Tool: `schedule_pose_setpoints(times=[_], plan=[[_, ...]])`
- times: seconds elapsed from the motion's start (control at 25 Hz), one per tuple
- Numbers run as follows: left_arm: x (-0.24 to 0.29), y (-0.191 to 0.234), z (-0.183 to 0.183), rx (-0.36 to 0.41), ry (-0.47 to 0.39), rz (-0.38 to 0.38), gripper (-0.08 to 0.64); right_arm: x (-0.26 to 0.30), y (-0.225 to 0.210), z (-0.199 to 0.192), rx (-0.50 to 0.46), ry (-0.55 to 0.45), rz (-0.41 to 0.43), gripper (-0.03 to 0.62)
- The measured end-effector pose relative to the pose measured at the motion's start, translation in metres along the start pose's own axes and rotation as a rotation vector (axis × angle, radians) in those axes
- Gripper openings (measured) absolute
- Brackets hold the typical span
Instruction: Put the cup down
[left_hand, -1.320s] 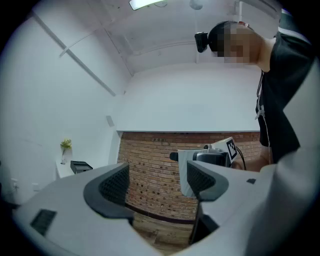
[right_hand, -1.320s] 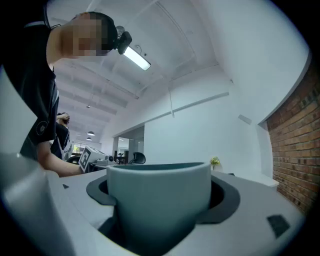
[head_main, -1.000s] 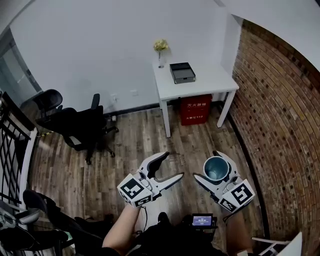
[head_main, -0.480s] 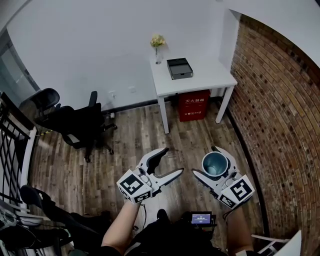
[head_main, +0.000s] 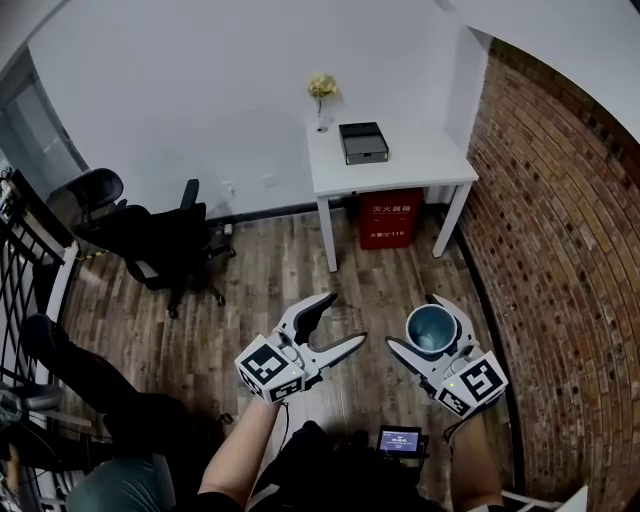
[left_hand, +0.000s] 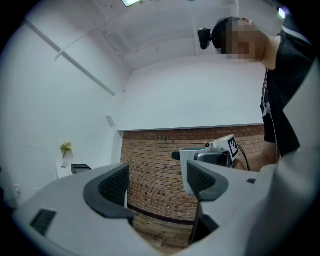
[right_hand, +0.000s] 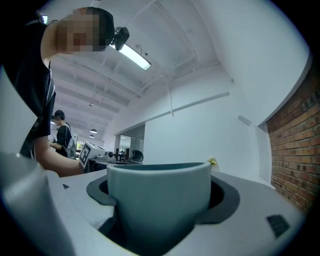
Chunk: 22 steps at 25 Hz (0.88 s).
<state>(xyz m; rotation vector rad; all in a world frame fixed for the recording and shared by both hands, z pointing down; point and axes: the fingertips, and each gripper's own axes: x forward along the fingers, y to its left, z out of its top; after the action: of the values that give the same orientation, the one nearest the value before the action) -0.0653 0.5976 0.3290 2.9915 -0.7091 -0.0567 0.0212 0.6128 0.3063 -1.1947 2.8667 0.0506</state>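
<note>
Cup (head_main: 432, 330), teal, sits upright between the 2 jaws of the right gripper (head_main: 410, 324), mouth facing up. In the right gripper view the cup (right_hand: 157, 200) fills the gap, with the dark pads (right_hand: 97, 192) pressed on its wall on both sides, so the jaws are clamped on it at a wide spread. It is held in the air over the wood floor (head_main: 270, 290), near the brick wall (head_main: 560, 250) and well apart from the white table (head_main: 420, 160).

Left gripper (head_main: 348, 320) is just beside the right one, jaws spread with nothing between them. The left gripper view shows only brick wall and floor in that gap, with the cup (left_hand: 192, 154) off past the far pad.

On the table: 1 black box (head_main: 363, 143) and 1 small vase of flowers (head_main: 321, 95). A red box (head_main: 391, 218) sits under it.
</note>
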Motion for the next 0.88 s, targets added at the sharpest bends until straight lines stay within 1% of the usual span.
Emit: schedule_pose_setpoints(times=[0.2,0.44,0.68,0.88], plan=[[0.012,0.006,-0.005,-0.007,0.004,0.018,0.353,-0.002,-0.017,-0.005,0.006,0.010,0.008,0.436],[0.022,0.033,-0.010,-0.010,-0.003,0.029,0.353,0.017,-0.033,-0.013,0.006,0.021,0.010,0.436],[0.037,0.074,-0.014,-0.013,-0.009,0.008,0.353,0.047,-0.055,-0.018,0.003,0.030,-0.006,0.436],[0.059,0.122,-0.015,-0.014,0.001,-0.011,0.353,0.086,-0.090,-0.025,0.010,0.036,-0.024,0.436]])
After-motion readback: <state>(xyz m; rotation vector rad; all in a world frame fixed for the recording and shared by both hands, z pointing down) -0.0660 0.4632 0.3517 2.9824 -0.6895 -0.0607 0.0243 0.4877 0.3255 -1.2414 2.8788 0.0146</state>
